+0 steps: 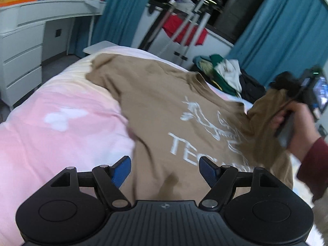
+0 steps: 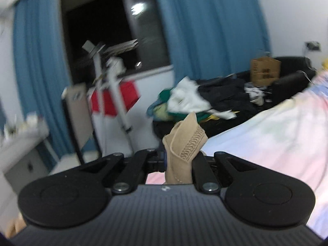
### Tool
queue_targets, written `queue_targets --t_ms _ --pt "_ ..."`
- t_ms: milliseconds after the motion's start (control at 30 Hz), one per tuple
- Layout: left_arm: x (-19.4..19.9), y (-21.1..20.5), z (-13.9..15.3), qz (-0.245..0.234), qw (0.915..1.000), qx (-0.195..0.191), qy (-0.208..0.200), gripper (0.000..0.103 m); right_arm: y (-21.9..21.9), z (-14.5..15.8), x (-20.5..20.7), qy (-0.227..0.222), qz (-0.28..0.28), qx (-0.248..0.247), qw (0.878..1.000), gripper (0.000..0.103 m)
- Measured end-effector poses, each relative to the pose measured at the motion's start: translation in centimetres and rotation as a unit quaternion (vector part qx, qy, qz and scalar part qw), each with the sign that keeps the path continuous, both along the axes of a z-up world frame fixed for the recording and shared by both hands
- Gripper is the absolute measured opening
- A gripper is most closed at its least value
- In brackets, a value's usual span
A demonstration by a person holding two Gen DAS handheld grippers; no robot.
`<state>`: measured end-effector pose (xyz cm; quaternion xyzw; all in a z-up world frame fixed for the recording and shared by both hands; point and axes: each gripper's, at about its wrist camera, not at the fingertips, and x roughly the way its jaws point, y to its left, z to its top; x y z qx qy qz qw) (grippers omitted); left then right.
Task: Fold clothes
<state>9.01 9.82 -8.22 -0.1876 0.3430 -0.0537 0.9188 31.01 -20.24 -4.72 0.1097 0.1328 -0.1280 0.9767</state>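
Tan T-shirt [image 1: 164,110]: spread across pink bed cover [image 1: 61,127], white line drawing and white block lettering facing up, lettering partly hidden by folds. One sleeve lies flat toward far left. Near-right part lifted off bed, bunched, fabric rising in draped ridge. Stitched hem edge [image 2: 189,143] stands upright in crumpled fold, double row of stitching visible. Cloth wrinkled, not yet folded.

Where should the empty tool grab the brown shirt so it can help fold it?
Probably the loose sleeve edge of the brown shirt lying flat on the pink bed cover, on the side away from the right tool, which already pinches the other sleeve. The open left tool should come in low from the bed side, sliding one finger under the cloth.
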Motion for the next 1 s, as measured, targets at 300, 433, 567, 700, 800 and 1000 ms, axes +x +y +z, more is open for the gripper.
queue_targets --t_ms 300,433,567,700,800,1000 --pt "1.4 2.6 -1.1 0.027 0.9996 -0.003 -0.002 0.075 6.1 -6.2 4.2 0.116 0.041 0.047 0.991 0.022" --pt "2.4 2.3 -2.0 0.009 0.9997 -0.016 0.014 0.075 5.0 -5.9 2.9 0.115 0.091 0.124 0.981 0.07" --pt "2.3 1.2 -2.0 -0.005 0.9999 -0.001 0.011 0.076 4.2 -2.8 -1.6 0.079 0.133 0.131 0.979 0.08" --pt "1.8 0.7 -1.6 -0.008 0.9999 0.008 0.002 0.076 2.6 0.3 -7.9 0.058 0.16 0.138 0.976 0.08" --pt "1.0 0.2 -1.3 -0.014 0.9999 0.009 -0.003 0.076 1.1 1.9 -13.5 0.052 0.171 0.133 0.975 0.08" --pt "-0.9 -0.5 -0.3 -0.028 0.9995 0.012 -0.008 0.076 -2.2 2.4 -23.5 0.051 0.152 0.135 0.978 0.08"
